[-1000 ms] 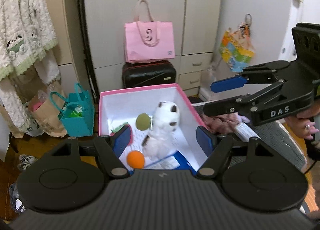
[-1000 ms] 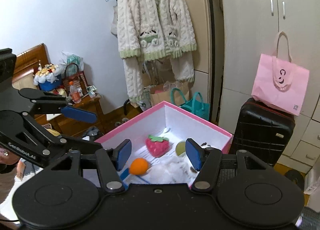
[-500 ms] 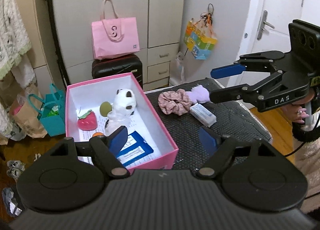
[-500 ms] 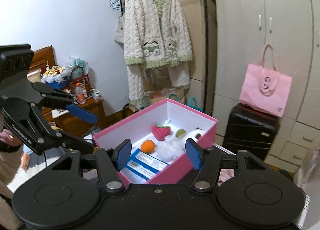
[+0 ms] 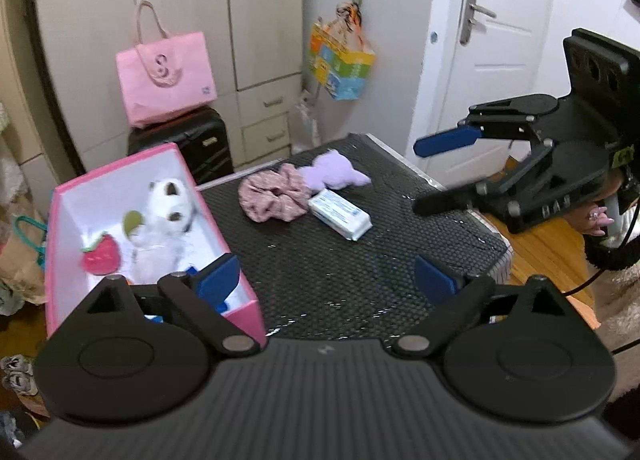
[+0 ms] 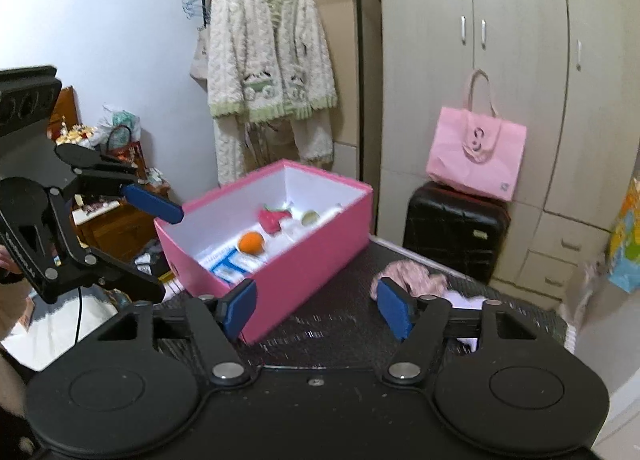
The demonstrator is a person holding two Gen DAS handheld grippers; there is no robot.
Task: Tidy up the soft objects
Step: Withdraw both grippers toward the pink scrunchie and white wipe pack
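**Both grippers empty and spreading, soft stuff split between box and mat**

Fingers first: in the left wrist view the left gripper [image 5: 326, 280] has its jaws wide and opening, nothing between them but bare black mat [image 5: 320, 260]. Its body hides the near end of the pink box [image 5: 192, 184], so I only partly see what's in there: a white plush [image 5: 168, 216], a strawberry plush [image 5: 100, 258], a green ball [image 5: 132, 220]. On the mat, well apart from both grippers, a pink scrunchie [image 5: 270, 196] touches a purple plush [image 5: 336, 174], with a tissue pack [image 5: 340, 214] just beside. The right gripper [image 5: 436, 172] hangs off the mat's right edge, empty, a hand [image 5: 596, 216] half cut off behind it.

Right wrist view: right gripper [image 6: 316, 310] jaws also opening, nothing held. An orange ball [image 6: 251, 242] shows in the box. The scrunchie is half hidden behind the right finger. Open mat between box and scrunchie
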